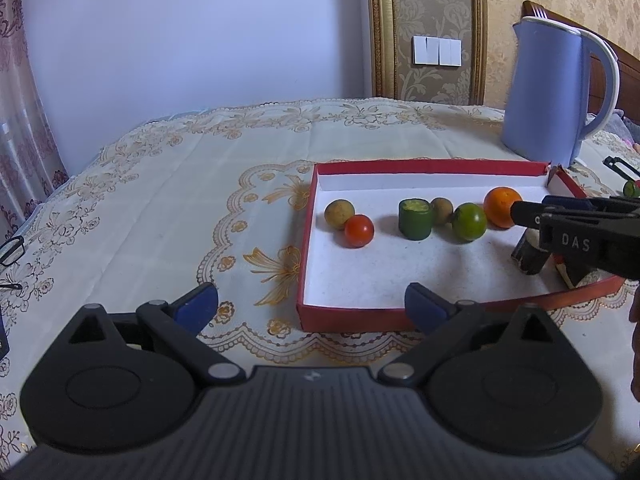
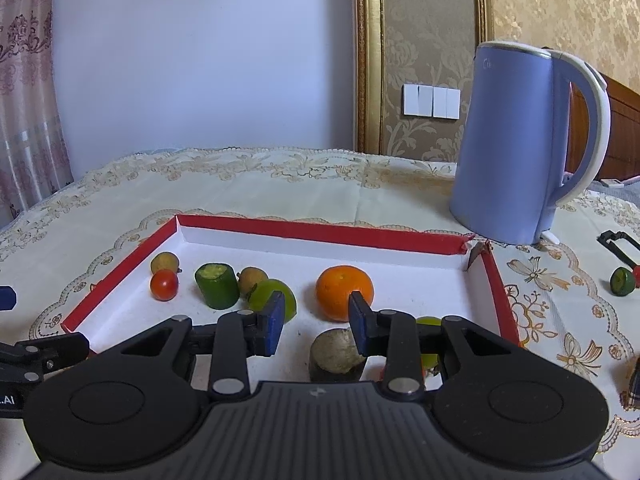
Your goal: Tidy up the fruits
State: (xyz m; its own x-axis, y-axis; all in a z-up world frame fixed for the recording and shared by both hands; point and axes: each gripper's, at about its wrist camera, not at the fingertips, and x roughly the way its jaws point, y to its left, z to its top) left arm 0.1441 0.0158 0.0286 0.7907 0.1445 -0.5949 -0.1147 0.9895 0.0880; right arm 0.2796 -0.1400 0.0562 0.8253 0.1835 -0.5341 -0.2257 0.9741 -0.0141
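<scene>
A red-walled box (image 1: 400,316) (image 2: 320,232) with a white floor holds a brown longan (image 1: 339,213) (image 2: 164,262), a red tomato (image 1: 359,231) (image 2: 164,285), a green cucumber piece (image 1: 416,219) (image 2: 217,285), a second longan (image 1: 441,211) (image 2: 251,278), a green lime (image 1: 469,222) (image 2: 267,295) and an orange (image 1: 501,205) (image 2: 340,290). A dark cut piece (image 2: 335,356) (image 1: 528,256) stands near the box's front. My left gripper (image 1: 312,304) is open and empty at the box's near-left corner. My right gripper (image 2: 316,322) is open over the box, above the dark piece and just before the orange.
A blue electric kettle (image 1: 548,92) (image 2: 516,144) stands behind the box's far right corner. A cut green fruit half (image 2: 622,280) and a black clip (image 2: 618,244) lie on the embroidered tablecloth (image 1: 160,200) right of the box. Glasses (image 1: 12,248) lie at the left edge.
</scene>
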